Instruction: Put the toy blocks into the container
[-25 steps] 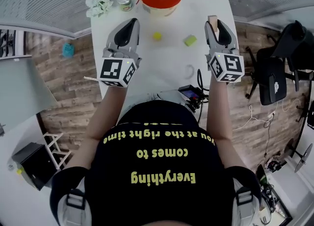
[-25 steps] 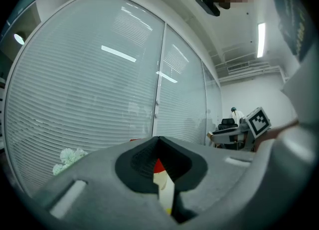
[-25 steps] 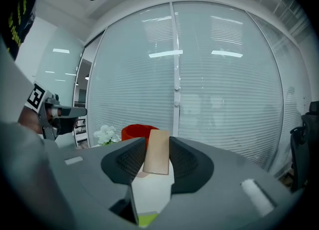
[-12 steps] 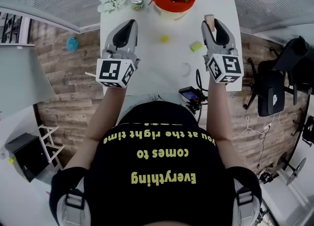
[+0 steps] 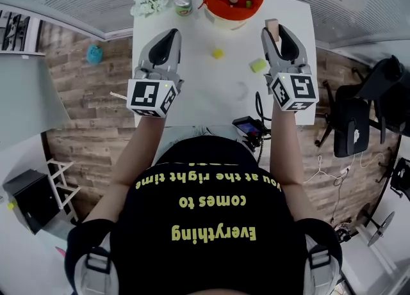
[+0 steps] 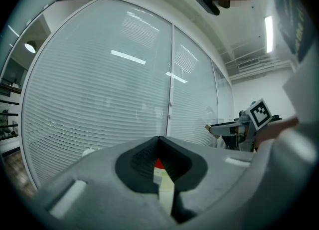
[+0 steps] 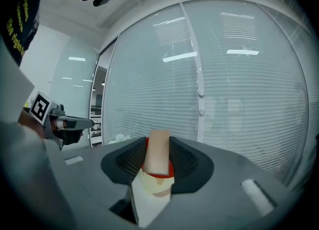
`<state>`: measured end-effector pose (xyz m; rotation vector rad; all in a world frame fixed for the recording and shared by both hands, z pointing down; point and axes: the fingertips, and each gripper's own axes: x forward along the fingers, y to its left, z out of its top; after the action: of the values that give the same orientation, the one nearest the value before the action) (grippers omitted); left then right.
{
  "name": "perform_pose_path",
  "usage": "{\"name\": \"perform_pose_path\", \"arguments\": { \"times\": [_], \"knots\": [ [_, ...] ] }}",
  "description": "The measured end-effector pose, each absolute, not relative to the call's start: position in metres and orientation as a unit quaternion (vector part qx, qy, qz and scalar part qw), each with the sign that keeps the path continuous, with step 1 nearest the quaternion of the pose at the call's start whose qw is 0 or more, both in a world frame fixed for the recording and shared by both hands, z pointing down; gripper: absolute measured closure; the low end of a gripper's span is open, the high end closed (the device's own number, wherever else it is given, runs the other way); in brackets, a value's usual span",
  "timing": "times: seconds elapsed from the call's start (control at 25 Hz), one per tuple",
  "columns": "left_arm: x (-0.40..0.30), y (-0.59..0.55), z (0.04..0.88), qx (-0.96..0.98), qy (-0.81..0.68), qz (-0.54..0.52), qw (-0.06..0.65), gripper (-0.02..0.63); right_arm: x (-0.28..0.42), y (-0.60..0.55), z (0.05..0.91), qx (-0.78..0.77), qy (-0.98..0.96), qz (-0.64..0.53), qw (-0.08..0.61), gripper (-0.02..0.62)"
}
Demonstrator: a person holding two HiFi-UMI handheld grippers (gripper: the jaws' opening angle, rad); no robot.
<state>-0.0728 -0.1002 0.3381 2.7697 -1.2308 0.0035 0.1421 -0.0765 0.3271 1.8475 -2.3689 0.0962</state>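
1. Head view: my right gripper (image 5: pixel 275 31) is clamped on a tan wooden block (image 5: pixel 273 25). The red container (image 5: pixel 209 2) sits ahead-left at the bench's (image 5: pixel 192 89) far edge (nearer this hand).
2. Left gripper view: my left gripper (image 6: pixel 159 138) has its jaws together, empty.
3. Right gripper view: the smooth rectangular block's long axis runs along the jaws, with the container directly beyond.

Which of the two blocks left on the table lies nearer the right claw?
The lime-green block, just beside the right claw; the smaller yellow block lies farther off to its left.
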Motion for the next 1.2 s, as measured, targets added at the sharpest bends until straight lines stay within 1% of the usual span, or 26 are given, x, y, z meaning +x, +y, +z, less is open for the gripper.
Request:
{"name": "perform_pose_path", "arguments": {
  "times": [0.68, 1.2],
  "knots": [
    [-0.079, -0.132, 0.362, 0.902, -0.425, 0.011, 0.079, 0.607, 0.128, -0.130, 0.337, 0.588, -0.805, 0.040, 0.069, 0.442],
    [-0.069, -0.153, 0.377, 0.902, -0.421, 0.026, 0.088, 0.607, 0.125, -0.164, 0.351, 0.580, -0.810, 0.051, 0.066, 0.443]
  ]
}}
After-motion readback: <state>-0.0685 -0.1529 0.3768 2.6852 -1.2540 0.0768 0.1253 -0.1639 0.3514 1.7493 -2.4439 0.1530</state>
